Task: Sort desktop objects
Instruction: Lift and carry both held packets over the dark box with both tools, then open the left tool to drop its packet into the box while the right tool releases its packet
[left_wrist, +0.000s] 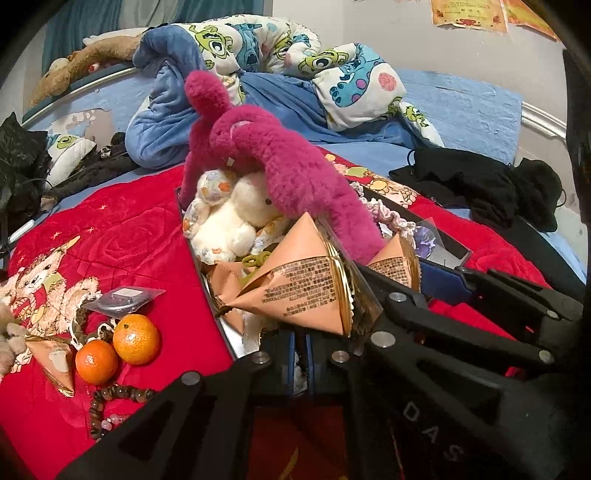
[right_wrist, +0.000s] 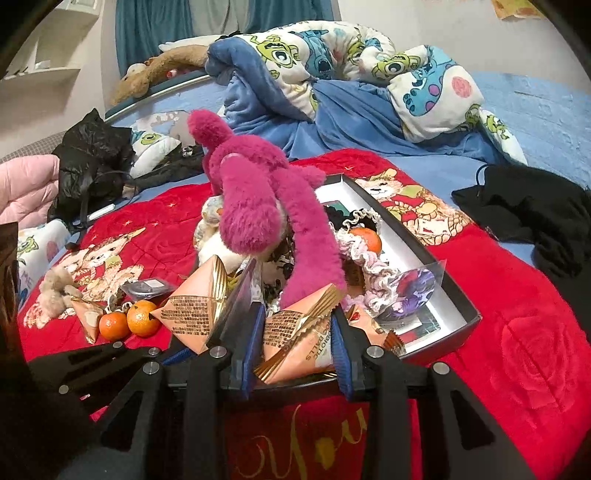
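A dark box (right_wrist: 448, 291) with white lining lies on the red blanket (right_wrist: 517, 350), full of toys. A magenta plush (left_wrist: 280, 162) (right_wrist: 255, 206) lies across it over a white plush (left_wrist: 229, 221). My left gripper (left_wrist: 354, 317) is shut on an orange triangular snack packet (left_wrist: 299, 288), held over the box's near end; that packet also shows in the right wrist view (right_wrist: 192, 314). My right gripper (right_wrist: 295, 354) is shut on a second orange packet (right_wrist: 299, 336) at the box's near edge. Two tangerines (left_wrist: 118, 347) (right_wrist: 129, 319), another packet (left_wrist: 55, 362) and a bead string (left_wrist: 110, 402) lie left of the box.
A tangerine (right_wrist: 365, 238), frilly scrunchie (right_wrist: 373, 266) and purple badge (right_wrist: 410, 291) lie in the box. A small bagged item (left_wrist: 122, 297) and tan plush (right_wrist: 55, 291) lie on the blanket. A monster-print quilt (right_wrist: 369, 66) is behind, black clothing (right_wrist: 535, 214) right, a black bag (right_wrist: 92, 162) left.
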